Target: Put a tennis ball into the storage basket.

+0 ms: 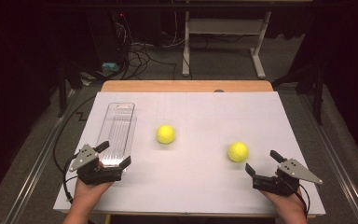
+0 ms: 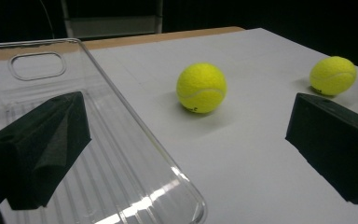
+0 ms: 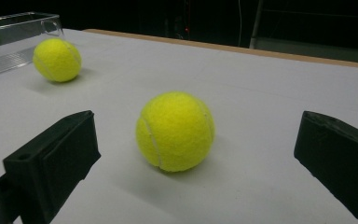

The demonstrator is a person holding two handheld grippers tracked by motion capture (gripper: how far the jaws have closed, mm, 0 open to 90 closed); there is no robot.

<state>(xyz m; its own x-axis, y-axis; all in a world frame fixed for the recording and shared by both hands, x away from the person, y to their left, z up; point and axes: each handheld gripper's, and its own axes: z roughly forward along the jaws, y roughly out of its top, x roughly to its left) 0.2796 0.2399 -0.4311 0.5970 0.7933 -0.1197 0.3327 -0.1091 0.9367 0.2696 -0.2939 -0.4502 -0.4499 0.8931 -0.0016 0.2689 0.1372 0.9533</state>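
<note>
Two yellow tennis balls lie on the white tabletop: one near the middle (image 1: 166, 134) (image 2: 201, 87) (image 3: 57, 59), the other to the right (image 1: 238, 151) (image 2: 333, 75) (image 3: 175, 131). A clear plastic tray (image 1: 117, 133) (image 2: 135, 154) (image 3: 9, 35) lies lengthwise at the left. My left gripper (image 1: 113, 154) (image 2: 186, 154) is open at the tray's near end, one jaw over the tray, the other over the table. My right gripper (image 1: 264, 162) (image 3: 196, 158) is open just short of the right ball, which sits ahead between its jaws without touching them.
The white board (image 1: 191, 186) covers a wooden table whose far edge (image 1: 186, 86) shows. Beyond it are a floor with cables (image 1: 140, 56) and a white desk frame (image 1: 223, 28). Metal rails run along both sides.
</note>
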